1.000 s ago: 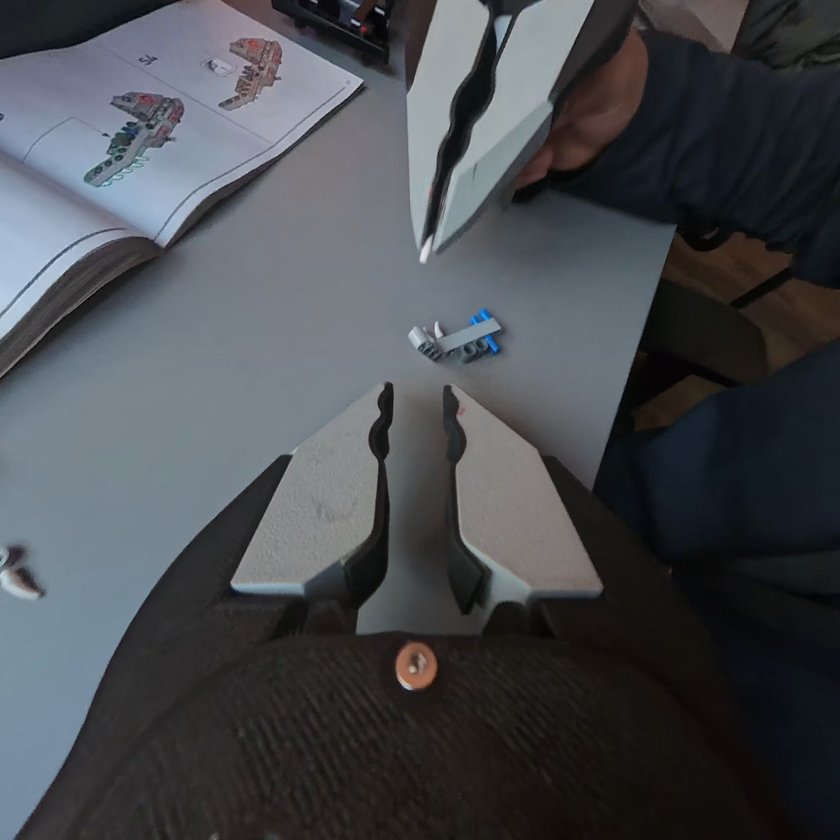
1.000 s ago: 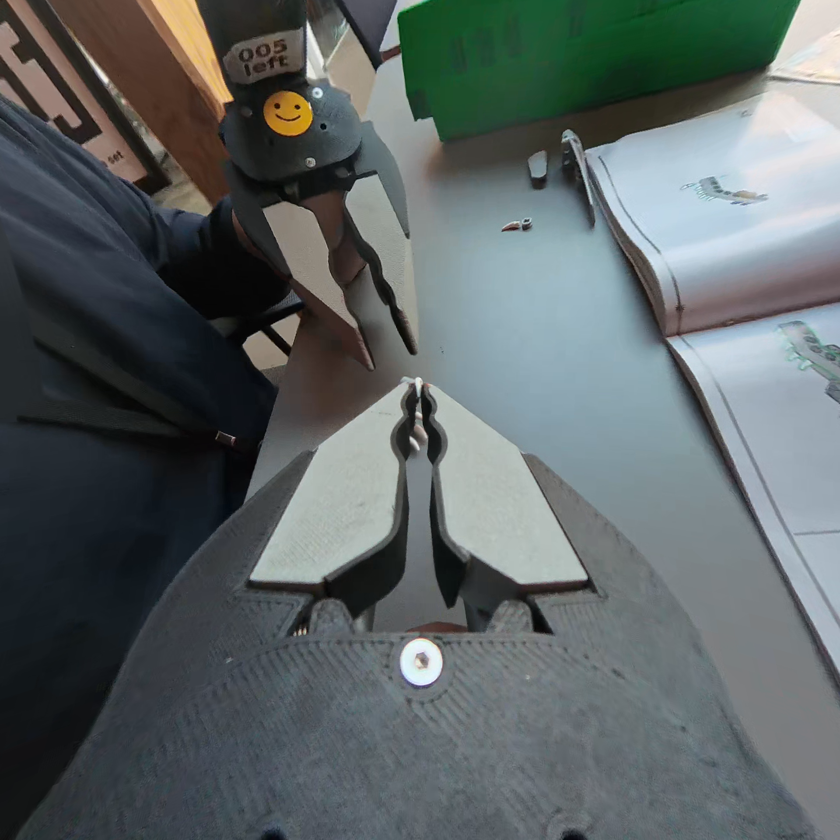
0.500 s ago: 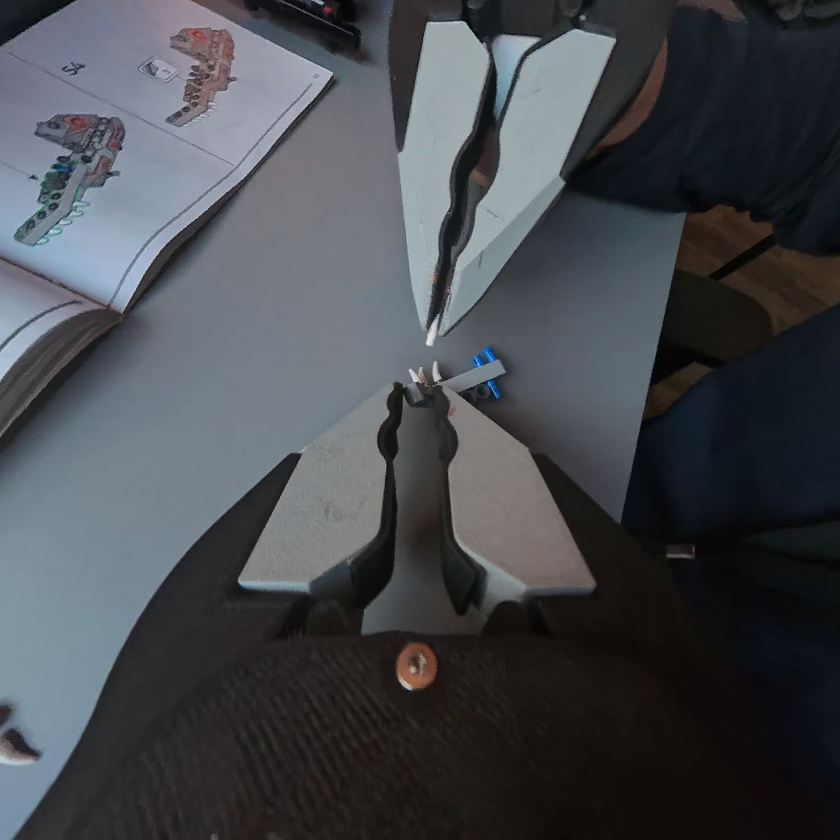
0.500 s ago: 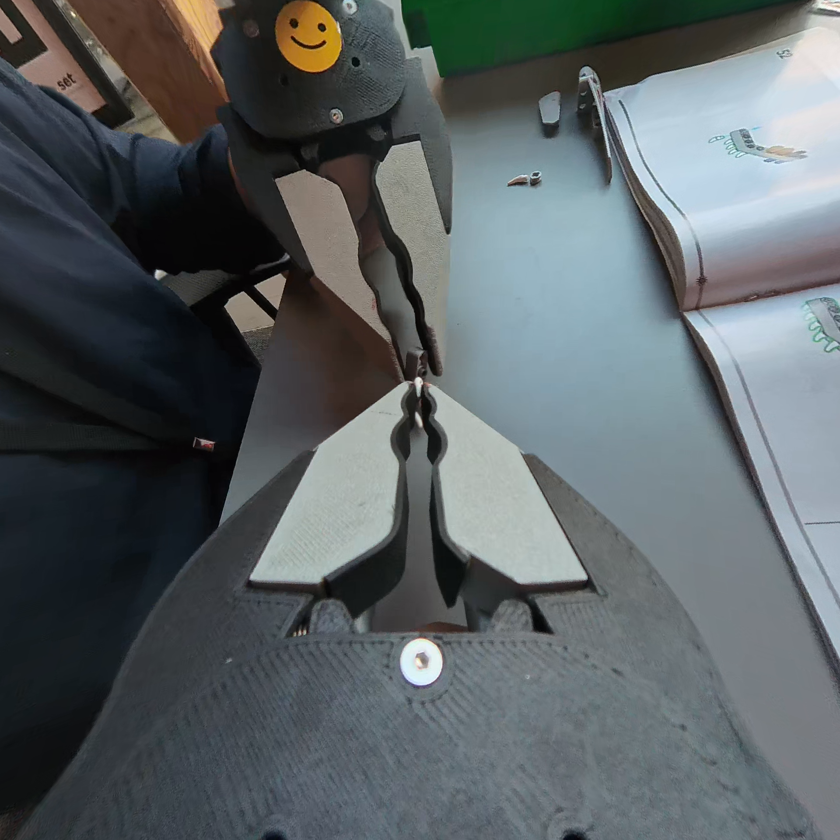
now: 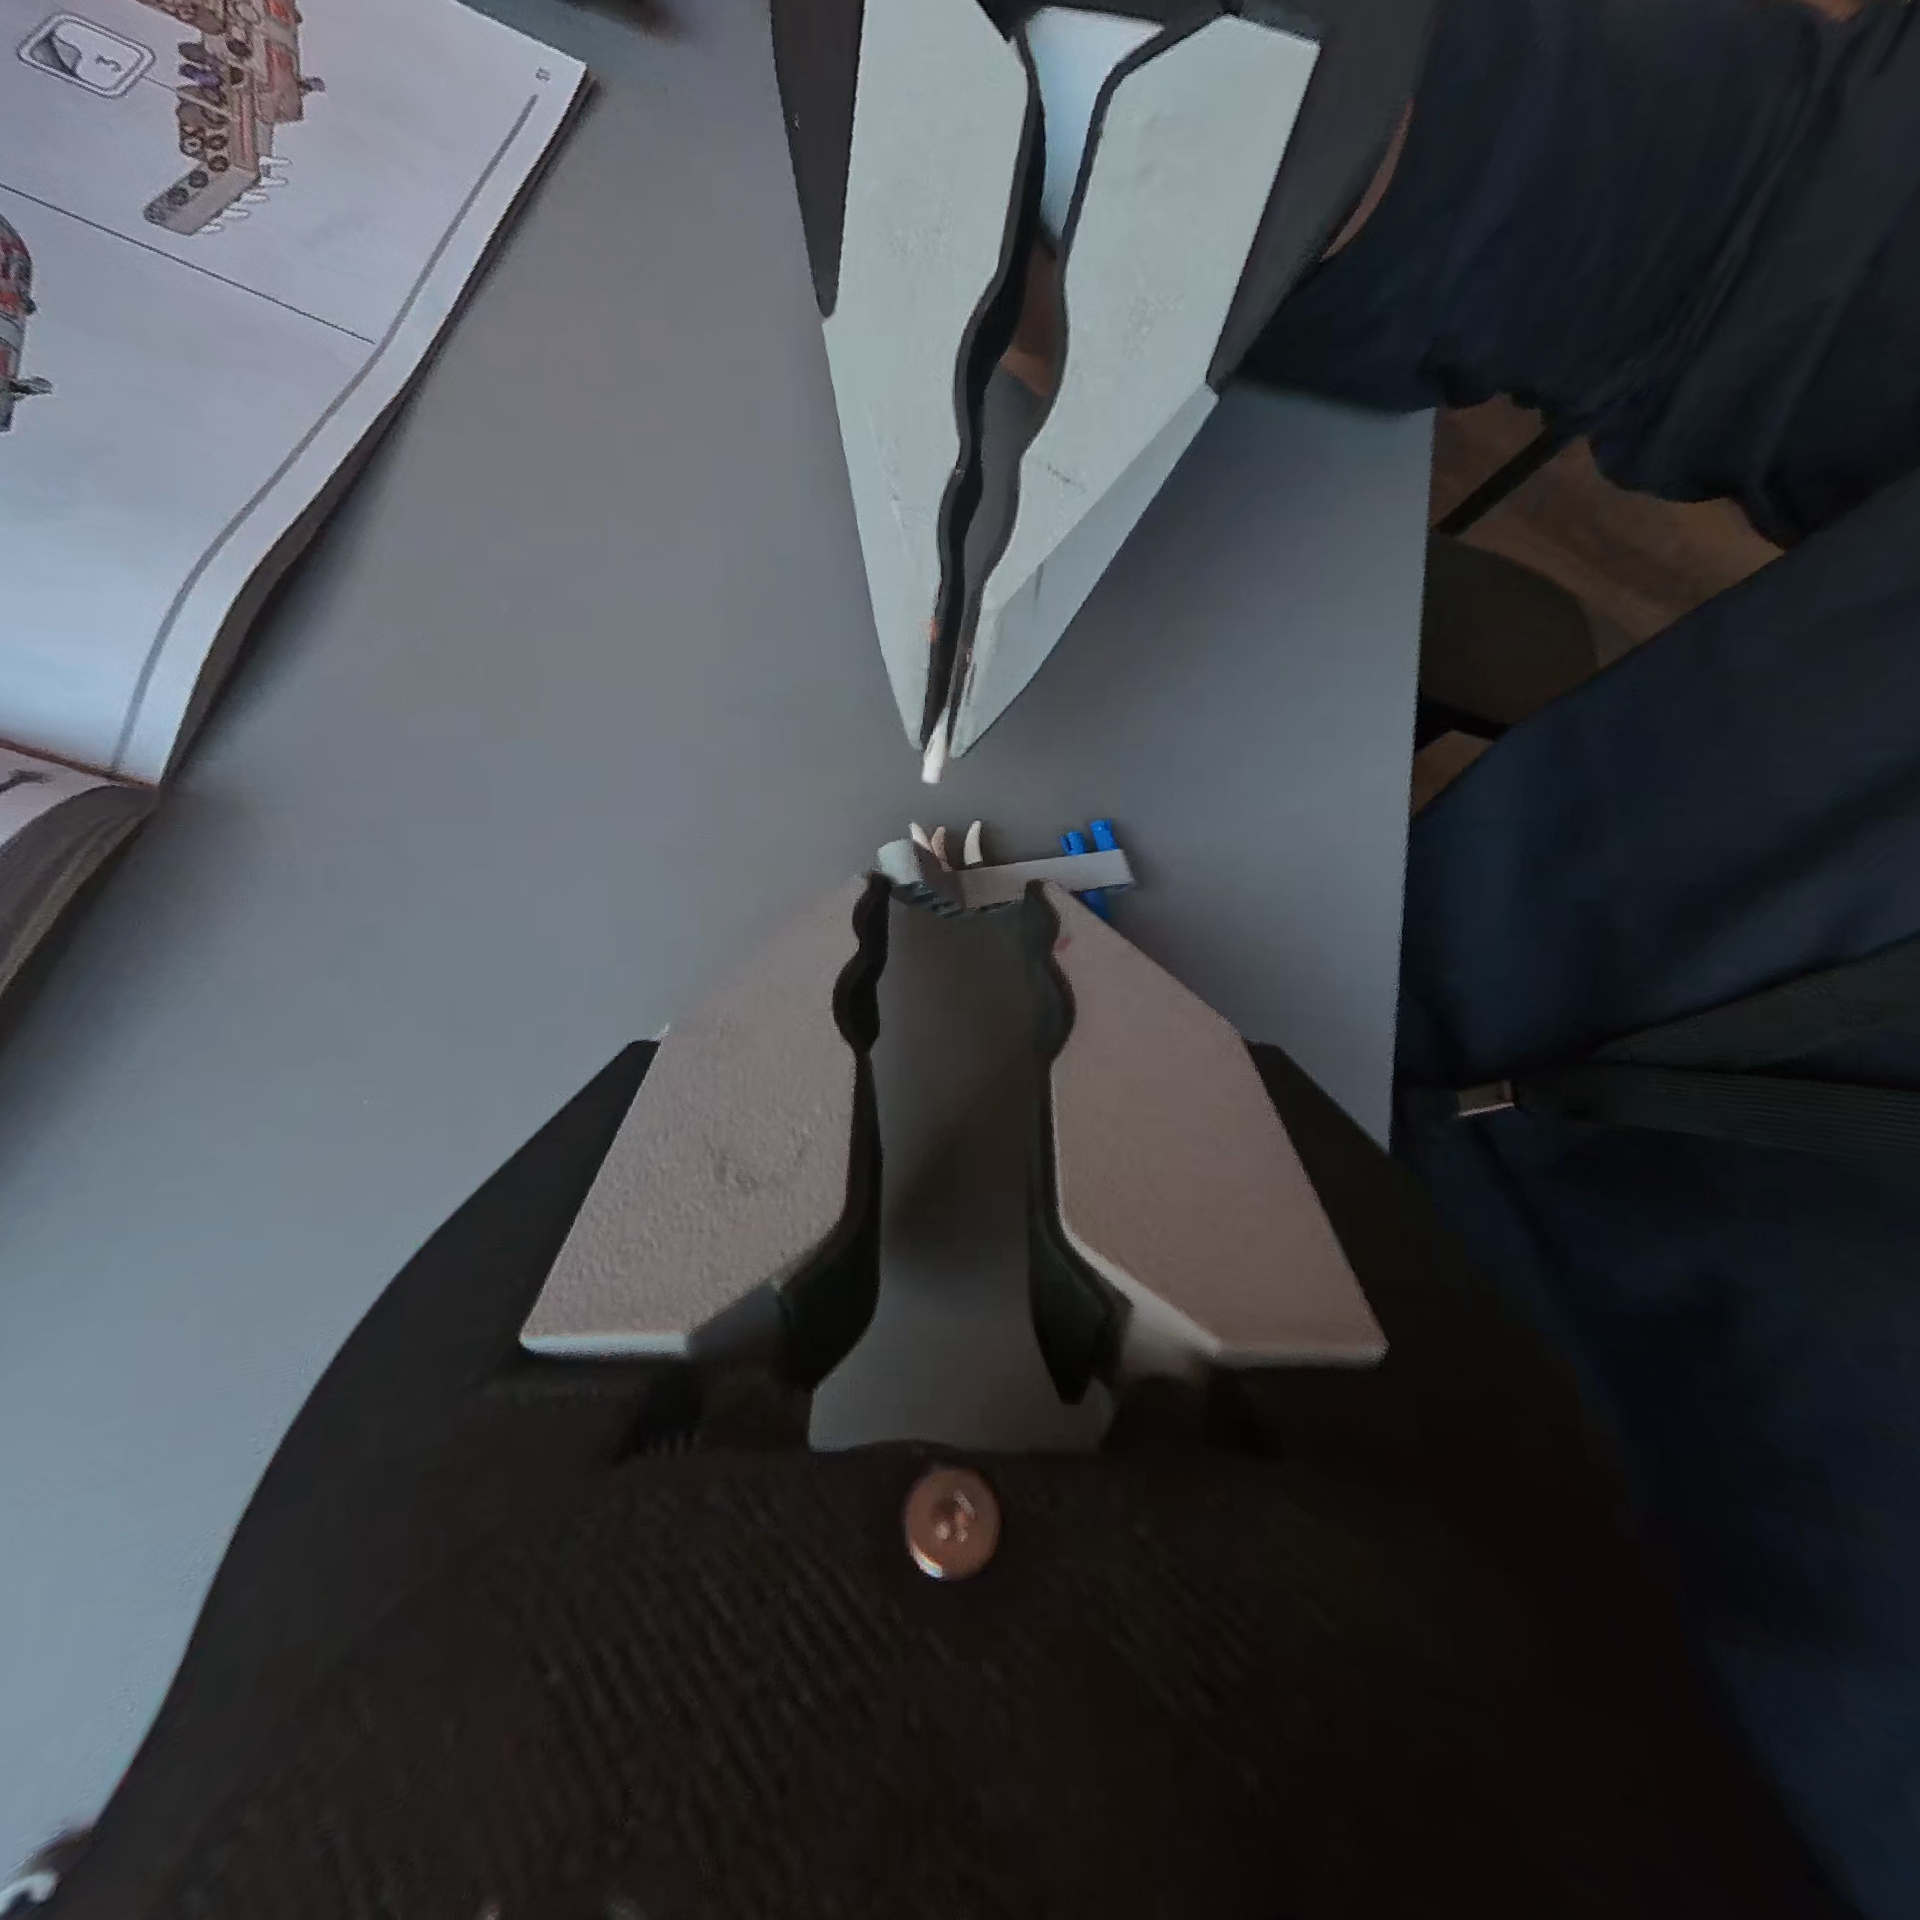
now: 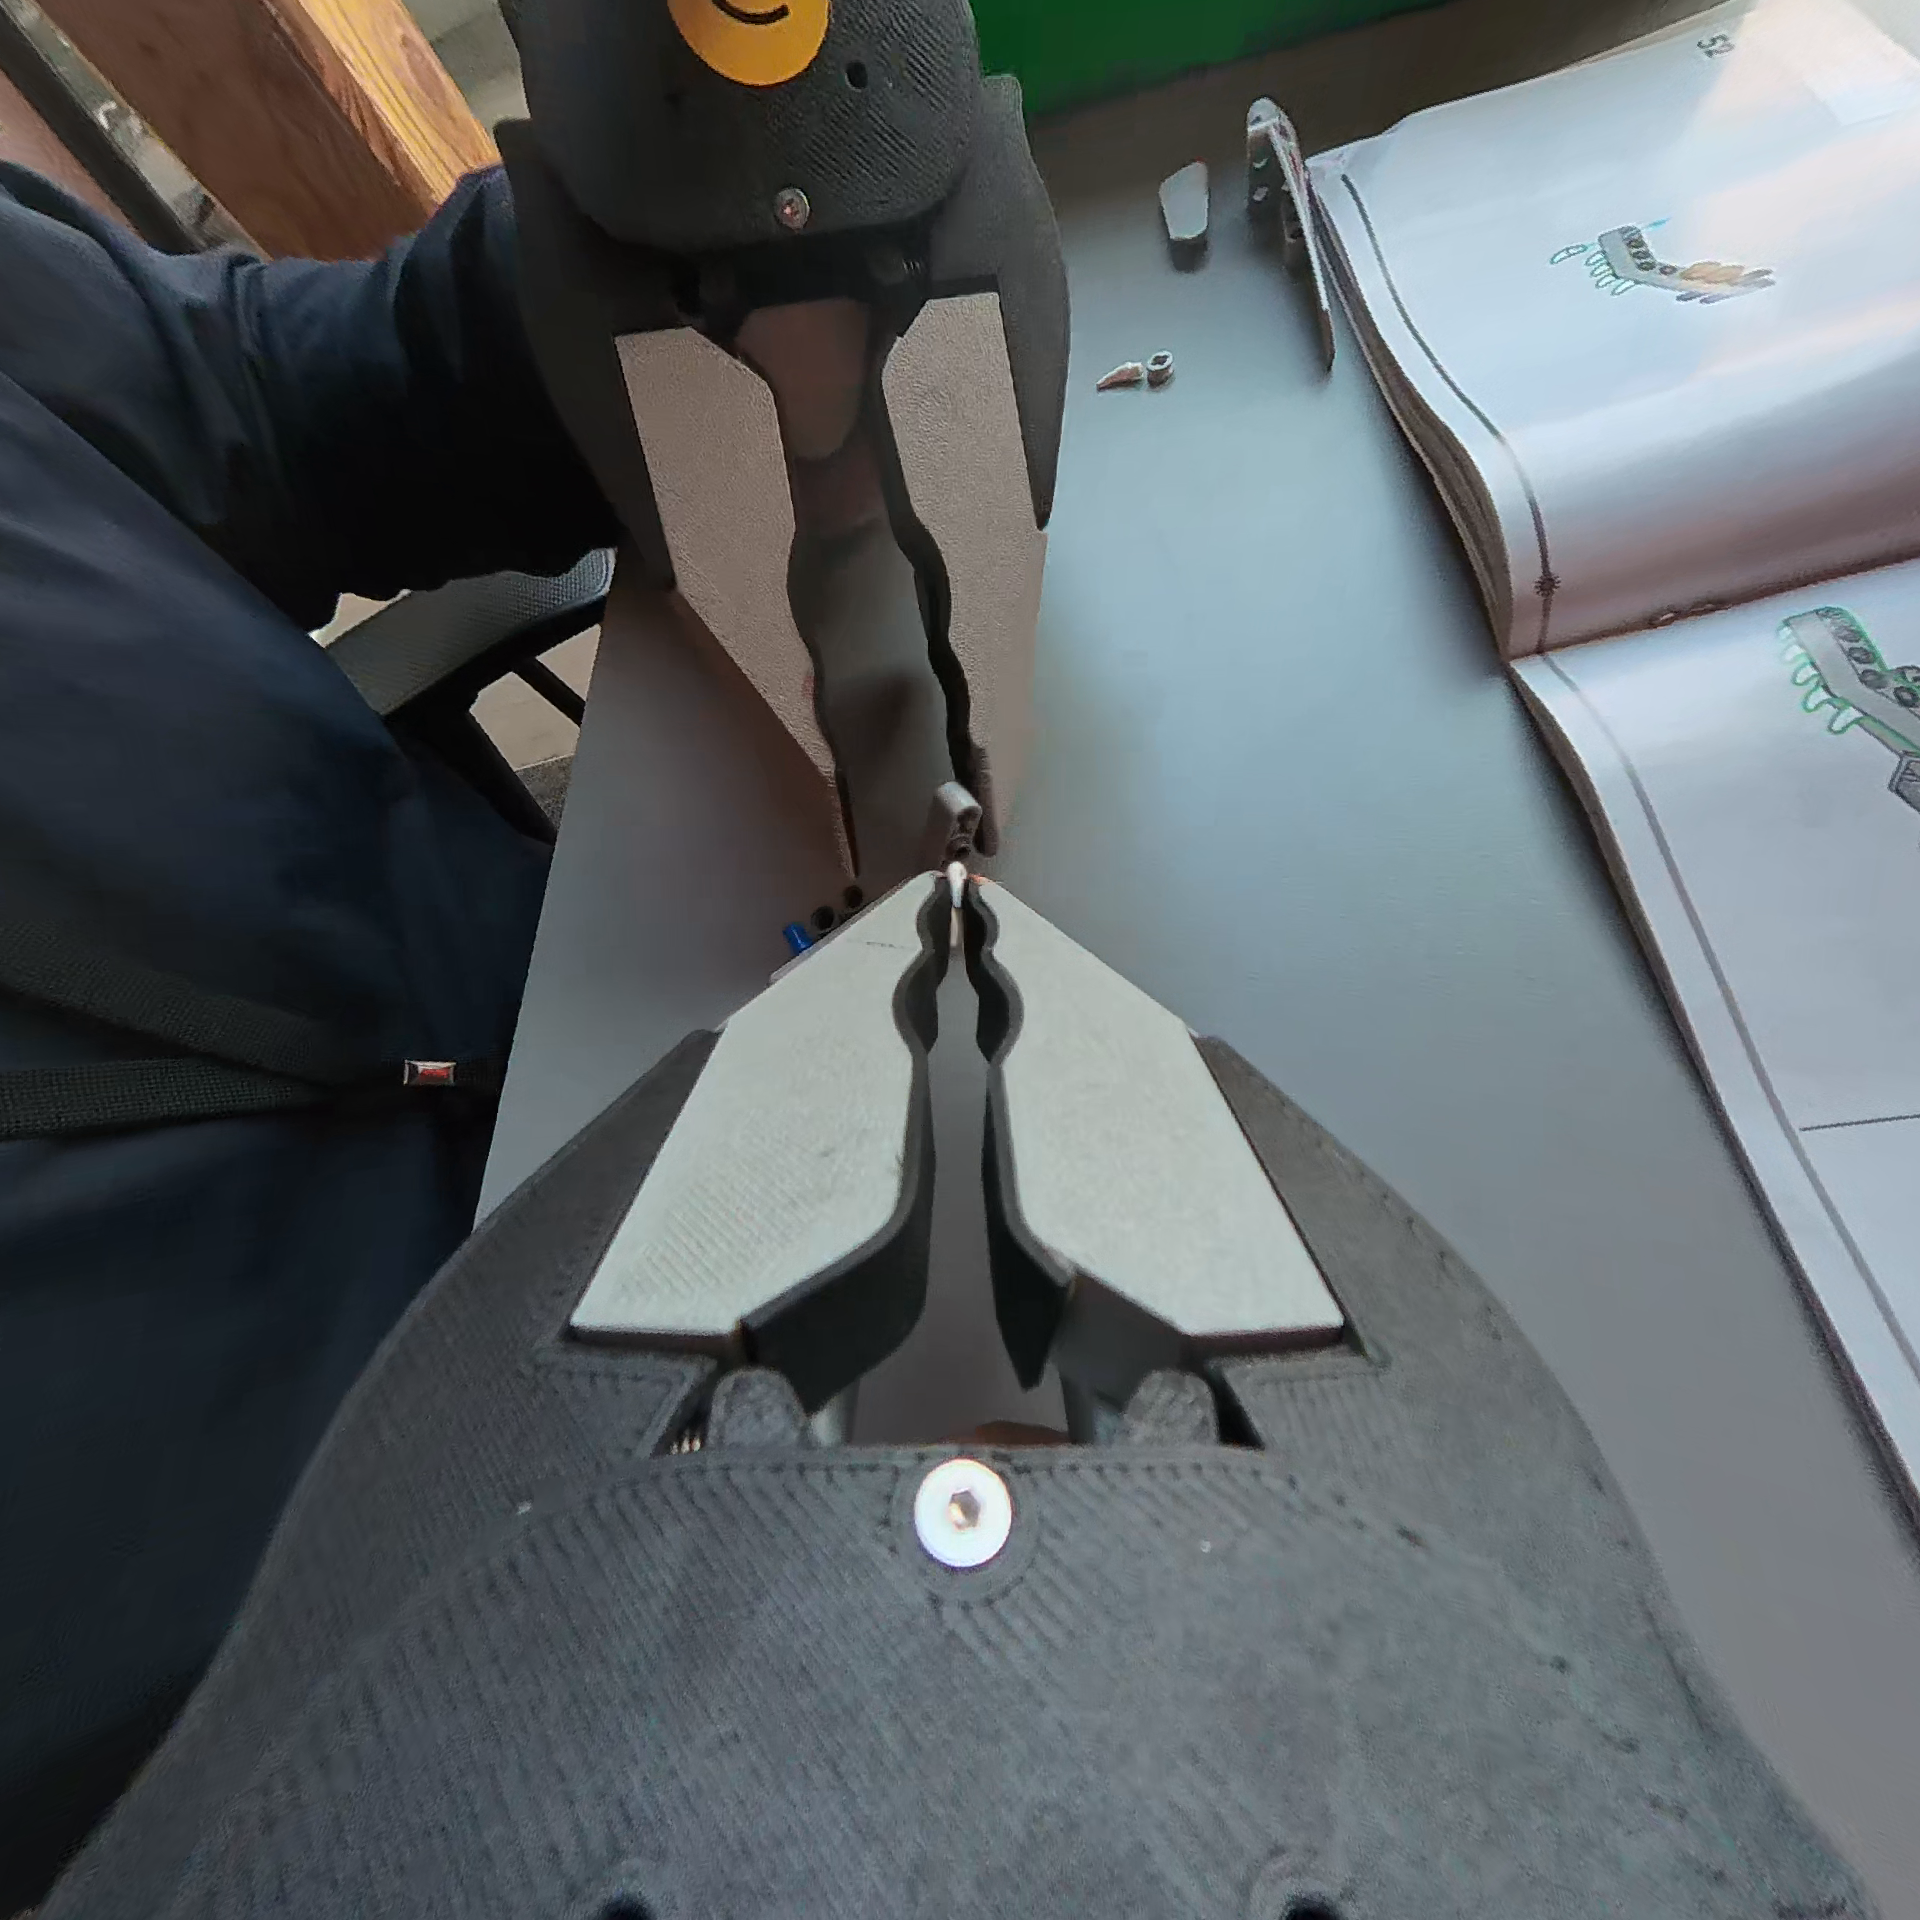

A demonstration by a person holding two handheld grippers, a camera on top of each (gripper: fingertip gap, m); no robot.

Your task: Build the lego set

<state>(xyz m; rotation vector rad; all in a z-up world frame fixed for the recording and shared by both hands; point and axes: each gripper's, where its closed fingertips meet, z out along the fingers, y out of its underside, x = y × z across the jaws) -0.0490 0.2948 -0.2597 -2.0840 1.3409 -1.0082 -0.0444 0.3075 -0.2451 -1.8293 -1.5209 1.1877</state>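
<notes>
A small grey lego assembly [image 5: 1003, 883] with white teeth and blue pins lies on the grey table near its edge. My left gripper [image 5: 956, 899] is open, its fingertips on either side of the assembly's toothed end. My right gripper [image 5: 940, 727] is shut on a small white tooth piece [image 5: 933, 766] and holds it just above the assembly's teeth. In the right wrist view the tooth [image 6: 954, 885] sticks out at my right gripper's tips [image 6: 956, 896]. The left gripper [image 6: 914, 844] points towards it with the assembly's grey end [image 6: 956, 816] between its fingers.
An open instruction booklet [image 5: 260, 312] lies on the table; it also shows in the right wrist view [image 6: 1662, 416]. Loose small pieces [image 6: 1135, 372] and grey parts [image 6: 1283, 197] lie beside it. A green box [image 6: 1091, 42] stands behind. The table edge [image 5: 1413, 727] and the person's dark clothing are close by. The tips of both grippers are at nearly the same place.
My left gripper moved forward until its tips reached the assembly. My right gripper came down and closer with the white tooth, now just above the assembly.
</notes>
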